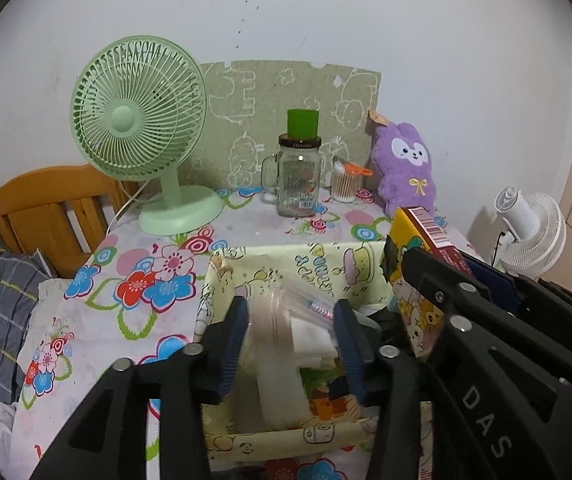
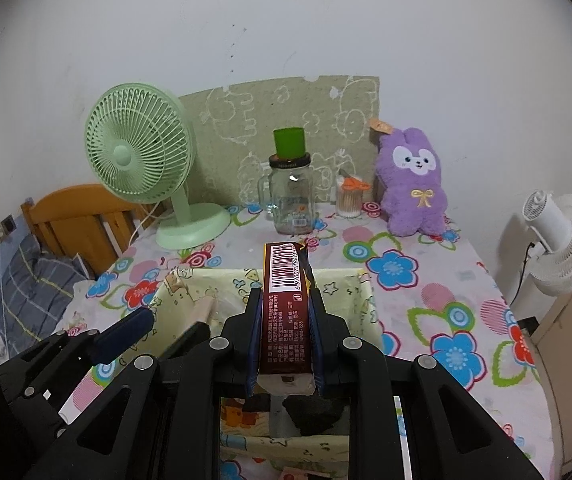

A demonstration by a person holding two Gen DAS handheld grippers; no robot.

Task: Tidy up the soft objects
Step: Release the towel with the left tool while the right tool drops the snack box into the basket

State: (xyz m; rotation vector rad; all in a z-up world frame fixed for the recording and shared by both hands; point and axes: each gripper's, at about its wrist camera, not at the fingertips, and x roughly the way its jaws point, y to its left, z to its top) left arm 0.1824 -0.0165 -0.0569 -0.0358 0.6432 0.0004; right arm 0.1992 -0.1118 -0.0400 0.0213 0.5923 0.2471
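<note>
A pale yellow cartoon-print fabric basket (image 1: pixel 286 258) (image 2: pixel 341 284) stands on the floral table. My left gripper (image 1: pixel 291 340) is open, its blue pads either side of a clear plastic-wrapped white packet (image 1: pixel 282 344) inside the basket. My right gripper (image 2: pixel 284 320) is shut on a tissue pack (image 2: pixel 284 300) with a brown side and barcode, held over the basket; it shows in the left wrist view (image 1: pixel 421 264) at the basket's right edge. A purple plush rabbit (image 1: pixel 403 164) (image 2: pixel 413 184) sits at the back right of the table.
A green desk fan (image 1: pixel 142 132) (image 2: pixel 146 168), a glass mug jar (image 1: pixel 297 180) (image 2: pixel 291 196) with a green cup on its lid, and a cotton-swab tub (image 1: pixel 345 184) stand at the back. A wooden bed frame (image 1: pixel 46 208) is left, a white fan (image 2: pixel 557 232) right.
</note>
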